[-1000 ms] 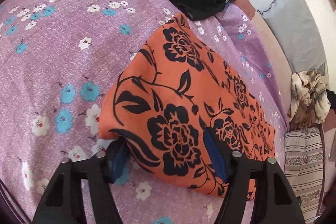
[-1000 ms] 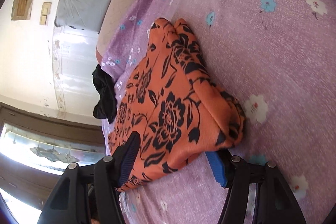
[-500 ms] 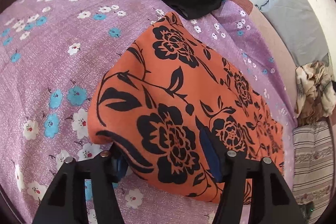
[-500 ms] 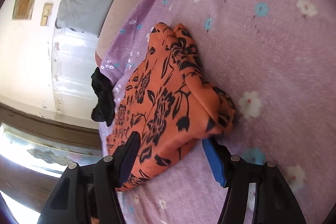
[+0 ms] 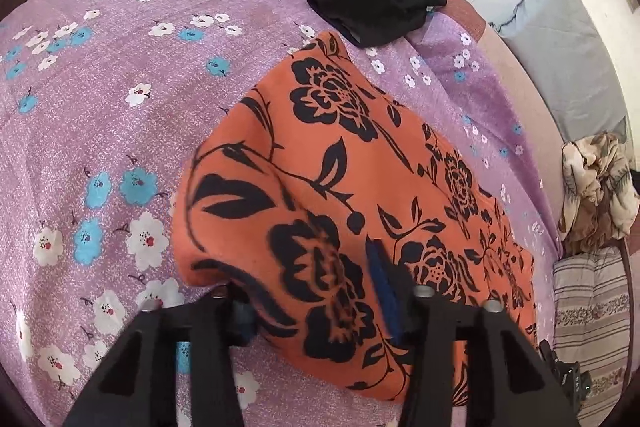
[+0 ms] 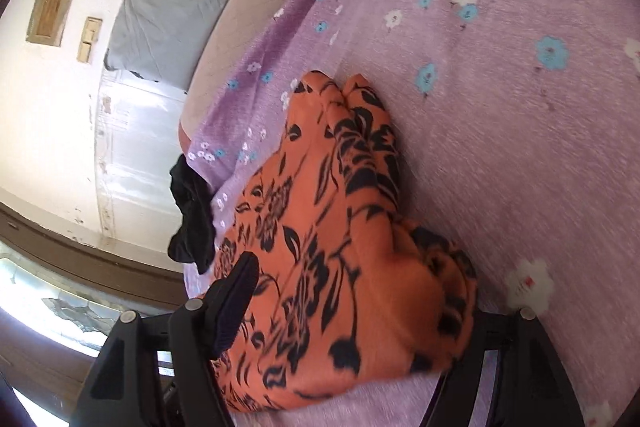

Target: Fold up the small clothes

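Orange floral cloth [image 5: 340, 187] now deeper between both gaping grippers, left gripper [image 5: 312, 307] and right gripper [image 6: 352, 311].

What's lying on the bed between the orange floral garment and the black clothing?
Only bare purple bedsheet separates the orange garment from the black clothing, seen in the left wrist view.

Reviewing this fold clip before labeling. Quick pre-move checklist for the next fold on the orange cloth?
1. Left gripper astride the orange cloth, one finger above and one under the edge: ok.
2. Right gripper astride the cloth's other end, near corner bulging between the fingers: ok.
3. Either gripper actually clamped on fabric: cannot tell.
4. Cloth lying flat: not ok, bunched ridges at the far end in the right wrist view.
5. Black garment apart from the cloth: ok, a strip of bedspread shows between them.
6. Room on the bedspread beside the cloth: ok.
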The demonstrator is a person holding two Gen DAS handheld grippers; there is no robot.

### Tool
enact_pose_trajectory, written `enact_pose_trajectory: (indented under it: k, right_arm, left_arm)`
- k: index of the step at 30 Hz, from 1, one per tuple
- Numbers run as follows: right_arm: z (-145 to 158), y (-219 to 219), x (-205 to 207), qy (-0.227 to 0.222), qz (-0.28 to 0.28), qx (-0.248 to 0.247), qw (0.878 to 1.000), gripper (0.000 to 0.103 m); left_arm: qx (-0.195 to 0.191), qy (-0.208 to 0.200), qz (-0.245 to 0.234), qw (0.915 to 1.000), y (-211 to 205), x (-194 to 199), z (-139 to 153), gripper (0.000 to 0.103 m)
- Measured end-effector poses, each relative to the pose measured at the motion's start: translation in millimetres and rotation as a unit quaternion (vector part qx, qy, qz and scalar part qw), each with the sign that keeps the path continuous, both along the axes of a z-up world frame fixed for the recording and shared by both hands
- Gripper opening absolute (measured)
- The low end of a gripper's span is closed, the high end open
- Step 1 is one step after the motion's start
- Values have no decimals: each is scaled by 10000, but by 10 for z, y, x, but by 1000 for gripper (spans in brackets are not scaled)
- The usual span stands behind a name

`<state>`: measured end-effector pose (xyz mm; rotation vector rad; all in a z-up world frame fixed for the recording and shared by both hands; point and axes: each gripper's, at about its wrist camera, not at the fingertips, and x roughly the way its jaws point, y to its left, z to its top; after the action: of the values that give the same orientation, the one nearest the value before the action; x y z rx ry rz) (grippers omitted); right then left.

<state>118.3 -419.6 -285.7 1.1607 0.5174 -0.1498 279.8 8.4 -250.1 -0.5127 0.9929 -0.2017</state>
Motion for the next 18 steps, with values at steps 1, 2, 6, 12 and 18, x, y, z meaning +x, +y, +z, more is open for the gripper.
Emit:
enact_pose_trajectory:
  k: [1, 2, 6, 12, 18]
  right_arm:
    - [8, 12, 32, -20, 57, -54, 10000, 71]
    - [8, 26, 64, -47, 150, -66, 9999, 58]
    - [-36, 92, 101, 129, 351, -175, 9991, 23]
    - [350, 324, 83, 129, 513, -1346, 9895, 21]
    - [575, 472, -129, 63, 575, -1814, 9817, 20]
  left_arm:
    - [-29, -12, 28, 10000, 24, 3, 10, 29]
    - [-150, -3, 19, 9999, 48, 10, 13, 28]
    - [-153, -139, -50, 9998, 42, -13, 69, 22]
    - [-402, -623, -111, 9972, 98, -112, 332, 20]
    - [-437, -703, -311, 9961, 226, -286, 507, 20]
